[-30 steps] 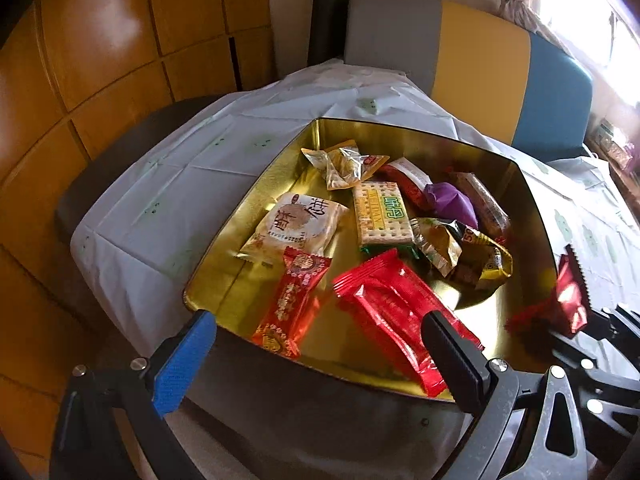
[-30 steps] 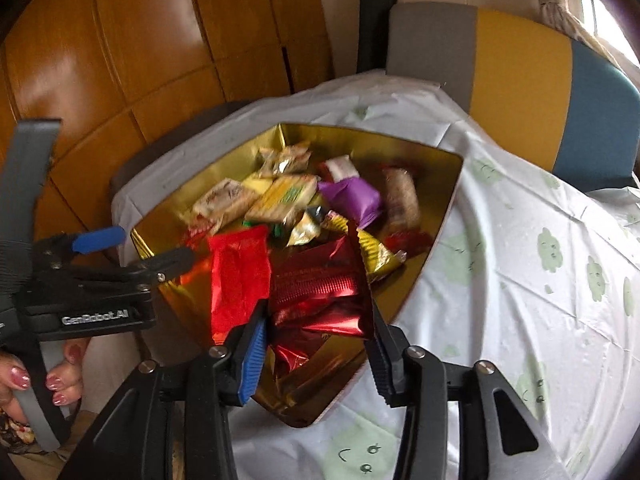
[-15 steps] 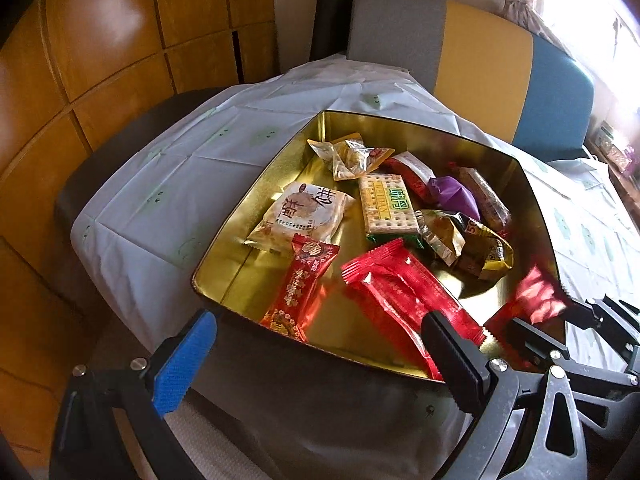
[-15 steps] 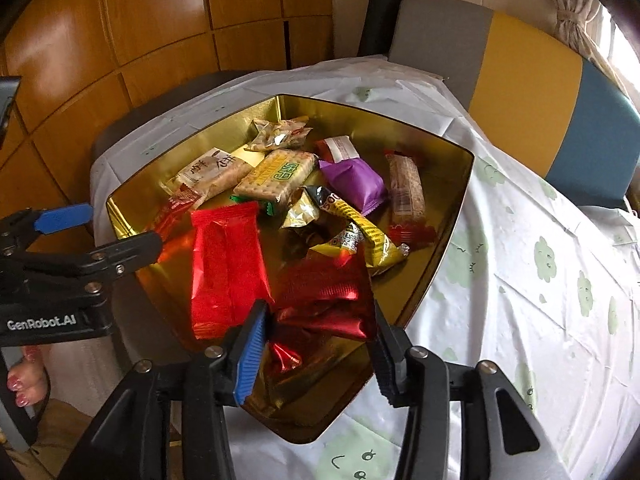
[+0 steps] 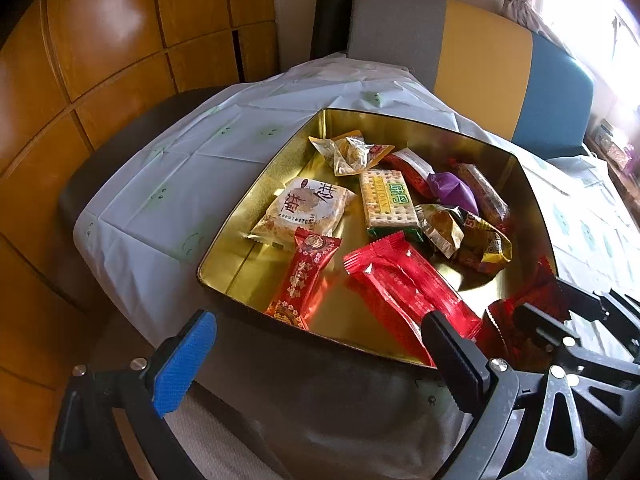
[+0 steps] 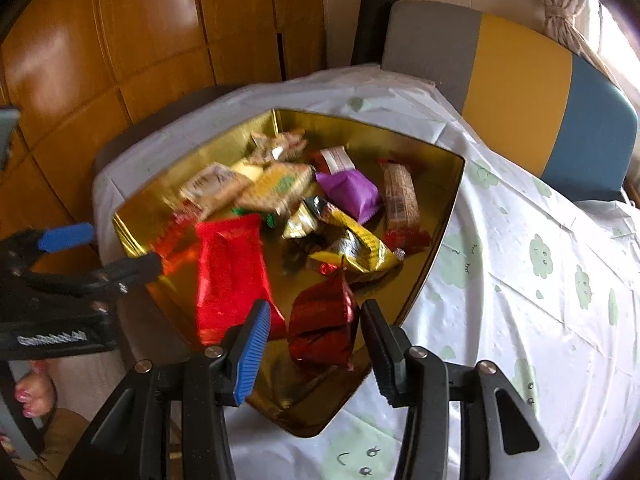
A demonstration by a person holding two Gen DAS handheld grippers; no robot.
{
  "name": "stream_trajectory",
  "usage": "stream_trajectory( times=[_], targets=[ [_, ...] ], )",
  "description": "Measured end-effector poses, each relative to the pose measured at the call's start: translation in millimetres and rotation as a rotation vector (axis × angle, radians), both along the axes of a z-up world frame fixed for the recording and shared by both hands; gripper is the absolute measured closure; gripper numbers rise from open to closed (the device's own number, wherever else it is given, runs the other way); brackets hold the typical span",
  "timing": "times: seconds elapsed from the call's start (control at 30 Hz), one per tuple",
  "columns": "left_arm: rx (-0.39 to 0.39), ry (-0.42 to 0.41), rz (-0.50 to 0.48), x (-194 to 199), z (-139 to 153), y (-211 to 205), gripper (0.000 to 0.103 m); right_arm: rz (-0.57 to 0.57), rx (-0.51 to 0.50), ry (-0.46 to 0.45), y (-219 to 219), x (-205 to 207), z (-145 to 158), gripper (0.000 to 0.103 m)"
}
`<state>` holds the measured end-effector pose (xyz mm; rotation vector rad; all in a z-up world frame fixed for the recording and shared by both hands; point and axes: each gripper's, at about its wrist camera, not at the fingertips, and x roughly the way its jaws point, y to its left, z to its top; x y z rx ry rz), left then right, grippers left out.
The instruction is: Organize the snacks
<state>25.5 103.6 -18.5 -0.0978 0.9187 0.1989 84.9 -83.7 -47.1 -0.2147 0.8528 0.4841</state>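
Observation:
A gold tray (image 5: pixel 240 296) (image 6: pixel 440 240) on the table holds several wrapped snacks. Among them are a long bright red packet (image 5: pixel 408 284) (image 6: pixel 228 272), a red patterned bar (image 5: pixel 304 280), a cracker pack (image 5: pixel 388 200) and a purple packet (image 6: pixel 348 192). My right gripper (image 6: pixel 316 312) (image 5: pixel 560 304) is shut on a dark red foil packet (image 6: pixel 324 320) (image 5: pixel 524 308). The packet stands tilted above the tray's near right corner. My left gripper (image 5: pixel 316 356) (image 6: pixel 126 245) is open wide and holds nothing. It hovers in front of the tray's near edge.
A white tablecloth with green cloud prints (image 6: pixel 540 280) covers the table. Behind it stand a grey, yellow and blue backrest (image 5: pixel 480 56) and a wooden panel wall (image 5: pixel 100 40). A hand with painted nails (image 6: pixel 34 392) holds the left gripper at the lower left.
The right gripper has swung slightly with the dark red packet, which now stands narrower and more upright between the fingers. The left gripper has stayed open and nearly still.

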Motion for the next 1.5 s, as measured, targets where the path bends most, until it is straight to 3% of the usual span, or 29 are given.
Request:
stream_trajectory(
  times=[0.5, 0.83, 1.5],
  targets=[
    [0.004, 0.011, -0.008, -9.7, 0.1, -1.4, 0.0, -0.11, 0.043, -0.034, -8.4, -16.8, 3.2, 0.055],
    [0.01, 0.012, -0.028, -24.1, 2.1, -0.5, 0.0, -0.266, 0.037, -0.129, -15.1, -38.7, 14.4, 0.049],
    [0.023, -0.02, -0.038, -50.6, 9.7, 4.4, 0.0, -0.3, 0.058, -0.193, -8.2, -71.2, 18.2, 0.049]
  ],
)
